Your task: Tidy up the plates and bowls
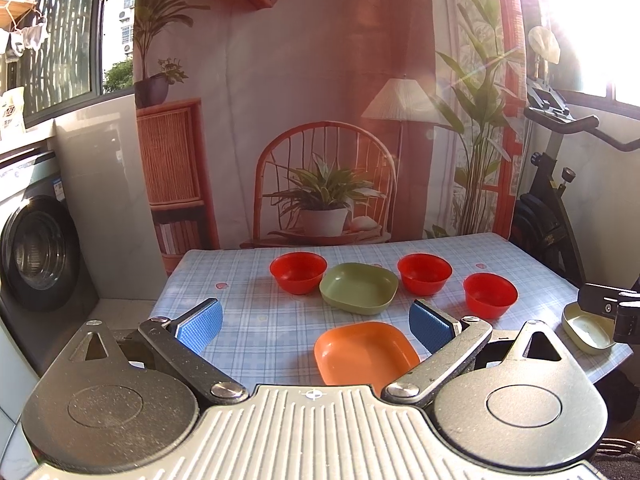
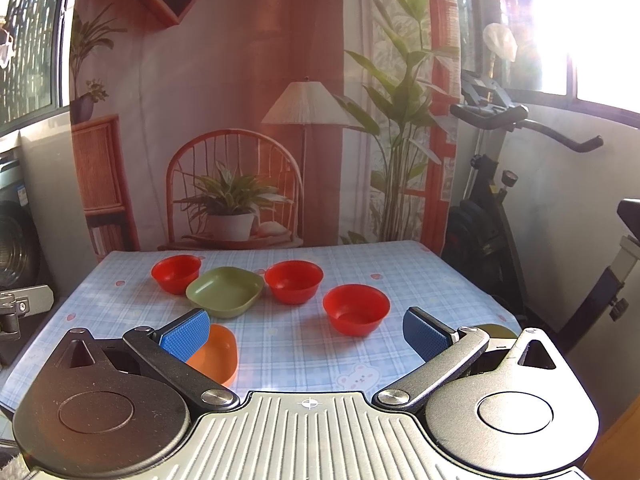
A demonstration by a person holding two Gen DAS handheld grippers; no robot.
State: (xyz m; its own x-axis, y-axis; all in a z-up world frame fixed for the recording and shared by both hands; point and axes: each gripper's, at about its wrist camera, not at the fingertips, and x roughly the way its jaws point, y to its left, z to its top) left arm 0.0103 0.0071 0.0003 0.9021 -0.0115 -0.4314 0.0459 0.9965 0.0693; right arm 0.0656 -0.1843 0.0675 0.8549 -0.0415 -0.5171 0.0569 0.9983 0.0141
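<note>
Above the table [image 1: 248,320], left gripper [image 1: 316,322] spread wide — empty, right gripper [image 2: 306,330] likewise spread — holding nothing.

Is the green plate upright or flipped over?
Upright. The green plate sits on the table with its hollow facing up; its rim and inner floor show in both views, and it looks empty.

Red bowls [image 1: 298,272], blue-plaid tablecloth [image 1: 248,320]
</note>
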